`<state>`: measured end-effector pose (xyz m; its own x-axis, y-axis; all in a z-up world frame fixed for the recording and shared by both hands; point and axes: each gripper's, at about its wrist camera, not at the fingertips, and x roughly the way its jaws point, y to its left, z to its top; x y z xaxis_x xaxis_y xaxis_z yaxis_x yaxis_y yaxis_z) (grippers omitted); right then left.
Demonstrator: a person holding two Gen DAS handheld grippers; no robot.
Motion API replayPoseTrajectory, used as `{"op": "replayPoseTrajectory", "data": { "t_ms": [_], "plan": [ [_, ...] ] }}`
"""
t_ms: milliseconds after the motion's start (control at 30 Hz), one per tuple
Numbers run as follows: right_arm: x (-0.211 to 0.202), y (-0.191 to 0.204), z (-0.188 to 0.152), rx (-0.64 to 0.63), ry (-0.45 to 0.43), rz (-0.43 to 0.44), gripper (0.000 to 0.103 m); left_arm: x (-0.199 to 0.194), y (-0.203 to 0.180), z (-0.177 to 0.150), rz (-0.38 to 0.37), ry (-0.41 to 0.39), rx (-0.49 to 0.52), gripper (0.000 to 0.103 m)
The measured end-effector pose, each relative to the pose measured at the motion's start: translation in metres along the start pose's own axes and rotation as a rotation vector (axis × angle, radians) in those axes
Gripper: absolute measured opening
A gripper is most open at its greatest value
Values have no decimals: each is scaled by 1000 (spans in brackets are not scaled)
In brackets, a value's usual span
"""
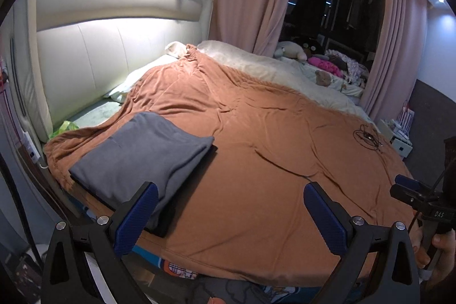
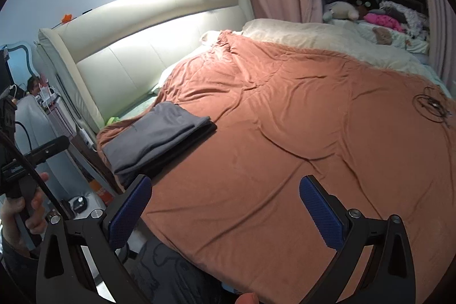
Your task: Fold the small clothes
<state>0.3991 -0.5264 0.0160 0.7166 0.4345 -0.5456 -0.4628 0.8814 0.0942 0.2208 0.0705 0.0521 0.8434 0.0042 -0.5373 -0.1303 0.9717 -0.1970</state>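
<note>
Folded grey garment: matt knit cloth. Bed cover: rust, soft, creased cloth. Headboard: cream, smooth, probably leather. Left tongs: matt black plastic, textured blue pads, metal bolts.

Item: my folded grey garment, plain soft knit, no print that I can make out. State: folded into a flat oblong of several layers, edges roughly squared, a shallow crease across the top face. A darker, near-black folded layer shows along its underside edge. Location: lying flat on the rust-brown bedspread, near its corner, toward the headboard side.
</note>
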Motion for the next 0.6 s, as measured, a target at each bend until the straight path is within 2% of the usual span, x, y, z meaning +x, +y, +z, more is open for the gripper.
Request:
{"op": "replayPoseTrajectory", "data": {
  "t_ms": [267,400,600],
  "plan": [
    [-53,14,-50,-20,-60,-37,103,-38,-26,-41,-12,-50,33,102],
    [-68,15,-70,-22,-94,-59,103,-55,-38,-61,11,-104,47,102],
    [-88,22,-105,-29,-156,-63,103,-67,-45,-92,3,-124,51,103]
  ]
}}
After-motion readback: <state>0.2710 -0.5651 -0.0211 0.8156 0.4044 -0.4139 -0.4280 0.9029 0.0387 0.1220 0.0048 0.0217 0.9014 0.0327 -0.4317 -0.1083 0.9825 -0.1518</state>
